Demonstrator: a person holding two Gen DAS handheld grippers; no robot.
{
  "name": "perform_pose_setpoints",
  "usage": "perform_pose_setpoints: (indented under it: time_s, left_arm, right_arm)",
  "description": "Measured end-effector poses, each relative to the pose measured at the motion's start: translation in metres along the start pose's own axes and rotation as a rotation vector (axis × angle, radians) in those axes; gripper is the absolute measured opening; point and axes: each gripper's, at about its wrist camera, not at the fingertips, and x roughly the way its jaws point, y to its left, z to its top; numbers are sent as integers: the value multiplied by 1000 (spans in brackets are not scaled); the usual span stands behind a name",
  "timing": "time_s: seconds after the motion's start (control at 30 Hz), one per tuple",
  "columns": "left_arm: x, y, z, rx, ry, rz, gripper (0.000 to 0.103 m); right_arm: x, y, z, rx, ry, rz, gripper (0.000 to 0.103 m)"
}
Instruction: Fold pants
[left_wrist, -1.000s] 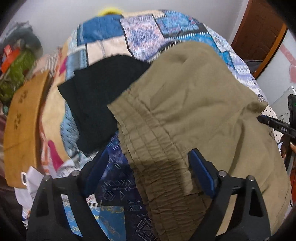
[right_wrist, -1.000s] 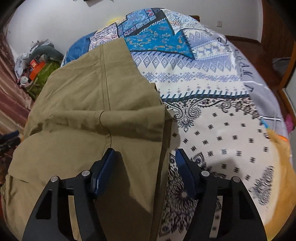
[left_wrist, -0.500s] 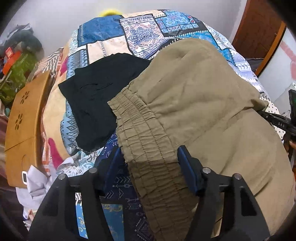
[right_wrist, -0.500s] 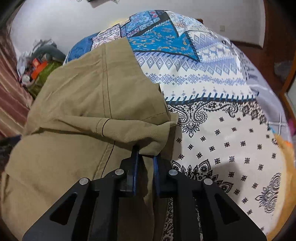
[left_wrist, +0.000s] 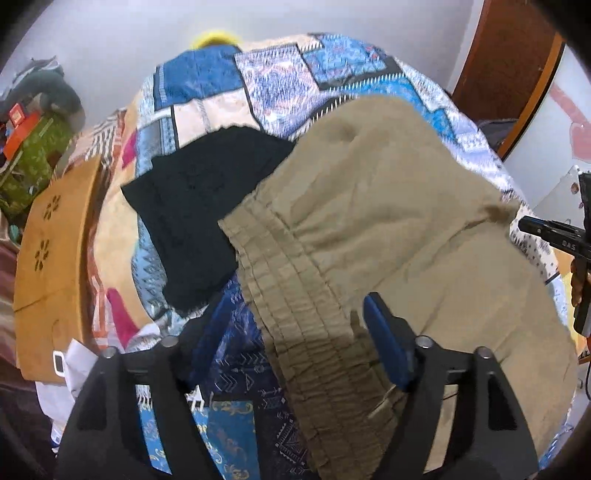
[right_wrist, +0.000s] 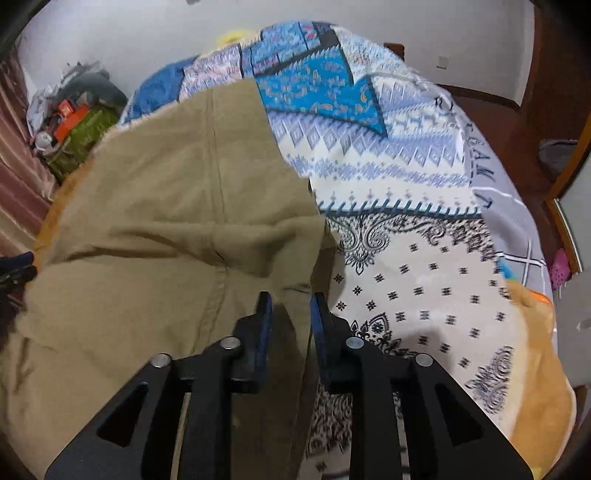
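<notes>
I see the pants spread on the bed. A second garment lies at their ten o'clock, tucked partly under the waistband. My left fingers straddle that waistband at six o'clock.

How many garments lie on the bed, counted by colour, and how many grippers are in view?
Khaki pants: 1
Black garment: 1
Garments on the patchwork bedspread: 2
Grippers: 2, the left gripper and the right gripper
Total: 4
</notes>
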Motion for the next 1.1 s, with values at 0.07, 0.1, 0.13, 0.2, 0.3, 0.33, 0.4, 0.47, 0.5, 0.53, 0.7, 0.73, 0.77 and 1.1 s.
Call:
perform_pose_setpoints:
  time_s: [0.07,0.1,0.13,0.2,0.3,0.33,0.4,0.47,0.5,0.53,0.7,0.73,0.77,1.1]
  left_arm:
    - [-4,3,8,-8,-24,2,84]
    - [-5,4,12,-11,-31,5,84]
    - [-4,7,16,-17,-38,10,86]
    - [-1,11,23,-30,-41,18,86]
    - [11,19,29,-59,-15,16,86]
    - [17,21,30,-72,3,13,86]
    - [28,24,29,-90,34,3,86]
    - [38,25,28,-109,65,-18,86]
    - [44,26,27,-120,83,-37,86]
    - [48,26,26,-126,96,-49,86]
    - [67,22,22,-124,140,-78,86]
    - [69,21,21,-123,142,-83,86]
    - [70,22,20,-123,140,-86,86]
    - [65,9,18,4,38,149,61]
  right_arm:
    - [-15,0,7,-14,-50,-2,33]
    - [-19,1,8,-16,-70,-4,39]
    - [-23,1,12,-16,-88,-5,42]
    - [-27,1,21,-12,-115,-5,51]
    - [-21,2,34,-8,-128,-10,62]
    - [-17,3,37,-9,-126,-13,63]
    - [-5,2,43,-14,-109,-8,64]
    - [11,0,48,-12,-80,3,64]
    - [20,-1,50,-4,-61,9,64]
    - [28,-4,50,8,-43,16,64]
    - [65,-16,49,72,44,73,61]
    - [69,-18,48,79,47,98,56]
    - [74,-19,48,83,58,120,45]
    - [82,0,39,-49,65,17,15]
